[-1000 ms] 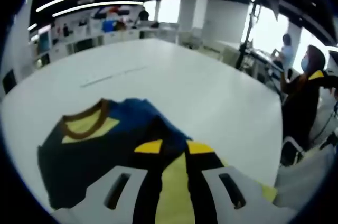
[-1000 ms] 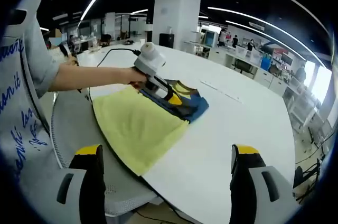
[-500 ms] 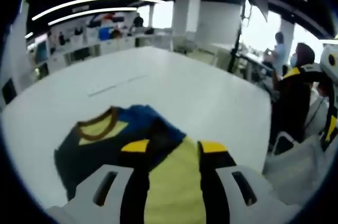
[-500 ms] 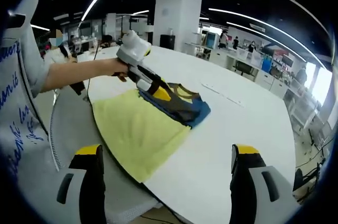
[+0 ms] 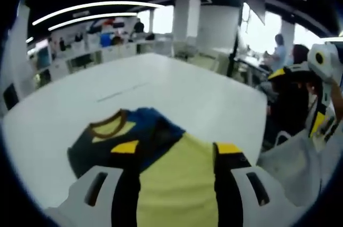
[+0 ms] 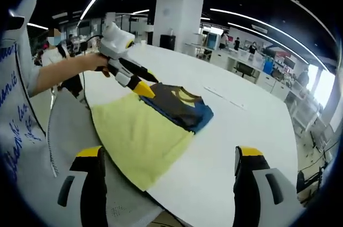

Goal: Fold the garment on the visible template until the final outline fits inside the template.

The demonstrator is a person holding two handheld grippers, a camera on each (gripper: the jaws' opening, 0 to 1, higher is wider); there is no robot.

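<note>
Lying on the white table (image 6: 252, 125), the folded dark shirt (image 6: 179, 106) rests on the far end of the yellow template (image 6: 140, 136). My left tongs (image 5: 177, 154) hang just above the cloth with jaws apart — holding nothing. My right tongs (image 6: 169, 157) are wide open too, well back from the table edge.

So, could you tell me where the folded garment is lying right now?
In the right gripper view, the folded garment lies on the white table, overlapping the far end of the yellow template, just beyond the left gripper.
</note>
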